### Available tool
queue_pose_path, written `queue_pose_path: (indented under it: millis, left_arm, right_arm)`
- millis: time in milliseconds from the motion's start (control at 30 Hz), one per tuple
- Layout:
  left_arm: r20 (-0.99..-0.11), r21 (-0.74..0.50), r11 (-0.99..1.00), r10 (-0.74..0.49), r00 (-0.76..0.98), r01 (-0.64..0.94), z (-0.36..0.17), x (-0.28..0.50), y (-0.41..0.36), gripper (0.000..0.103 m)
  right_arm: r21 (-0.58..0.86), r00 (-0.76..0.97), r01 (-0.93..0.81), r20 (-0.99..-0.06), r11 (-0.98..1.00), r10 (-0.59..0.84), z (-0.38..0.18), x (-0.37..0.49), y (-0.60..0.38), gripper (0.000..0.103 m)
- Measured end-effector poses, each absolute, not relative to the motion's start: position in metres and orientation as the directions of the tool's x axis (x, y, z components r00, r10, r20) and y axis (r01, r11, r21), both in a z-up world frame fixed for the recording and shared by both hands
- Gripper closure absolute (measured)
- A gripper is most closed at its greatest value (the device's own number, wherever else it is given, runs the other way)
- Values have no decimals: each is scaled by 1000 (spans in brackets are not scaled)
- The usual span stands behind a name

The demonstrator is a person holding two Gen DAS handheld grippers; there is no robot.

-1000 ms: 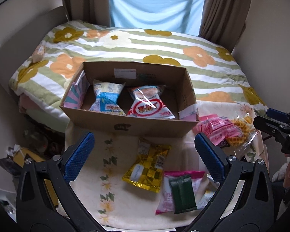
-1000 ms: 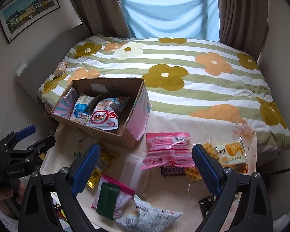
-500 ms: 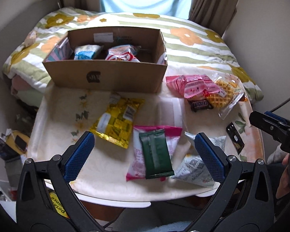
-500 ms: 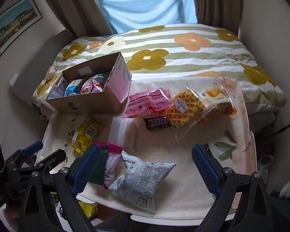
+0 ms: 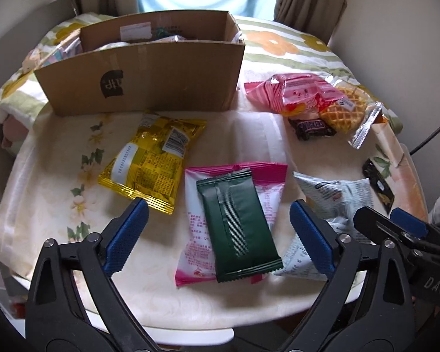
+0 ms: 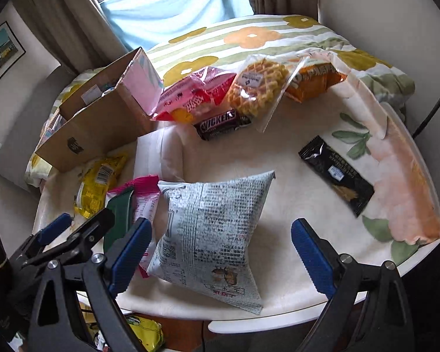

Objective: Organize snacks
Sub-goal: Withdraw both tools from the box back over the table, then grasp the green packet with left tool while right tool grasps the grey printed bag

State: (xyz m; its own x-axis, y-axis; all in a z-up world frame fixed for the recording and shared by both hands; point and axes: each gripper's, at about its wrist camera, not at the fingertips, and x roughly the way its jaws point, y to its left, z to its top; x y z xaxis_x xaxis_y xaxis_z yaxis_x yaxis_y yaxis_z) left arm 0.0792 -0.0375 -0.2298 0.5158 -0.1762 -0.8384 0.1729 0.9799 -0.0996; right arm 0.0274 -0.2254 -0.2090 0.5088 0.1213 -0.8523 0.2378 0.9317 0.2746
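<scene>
My left gripper (image 5: 218, 236) is open and empty, low over a dark green packet (image 5: 237, 223) that lies on a pink-and-white packet (image 5: 196, 234). A yellow packet (image 5: 152, 158) lies left of them. My right gripper (image 6: 221, 256) is open and empty, straddling a grey-white printed bag (image 6: 211, 234), also in the left wrist view (image 5: 334, 205). A cardboard box (image 5: 149, 73) with snacks inside stands at the table's far side. A pink bag (image 6: 190, 99), waffle pack (image 6: 258, 88), Snickers bar (image 6: 220, 124), orange pack (image 6: 314, 82) and black packet (image 6: 337, 176) lie around.
The round table (image 6: 308, 316) has a cream floral cloth (image 5: 58, 176). A bed with a flowered striped cover (image 6: 249, 41) lies behind it, with a curtained window beyond. The right gripper shows in the left wrist view (image 5: 396, 231). Clutter lies on the floor under the table (image 6: 143, 334).
Both grippers have pulled back and dropped low toward the table's near edge. The left now hovers over the green packet, the right over the grey-white bag. Both stay open.
</scene>
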Motion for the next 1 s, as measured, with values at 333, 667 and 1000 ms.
queue_pose_path:
  millis: [333, 667, 1000]
  left_arm:
    - [-831, -84, 972, -189, 523, 218, -245, 81, -41, 16]
    - [-857, -95, 966, -203, 473, 243, -260, 80, -50, 30]
    - [-864, -113, 962, -220, 454, 250, -263, 81, -50, 50]
  right_arm:
    - [356, 508, 305, -845, 883, 165, -233, 23, -235, 8]
    - [370, 495, 310, -850, 876, 184, -237, 32, -232, 8]
    - [353, 478, 310, -861, 883, 177, -241, 39, -231, 8]
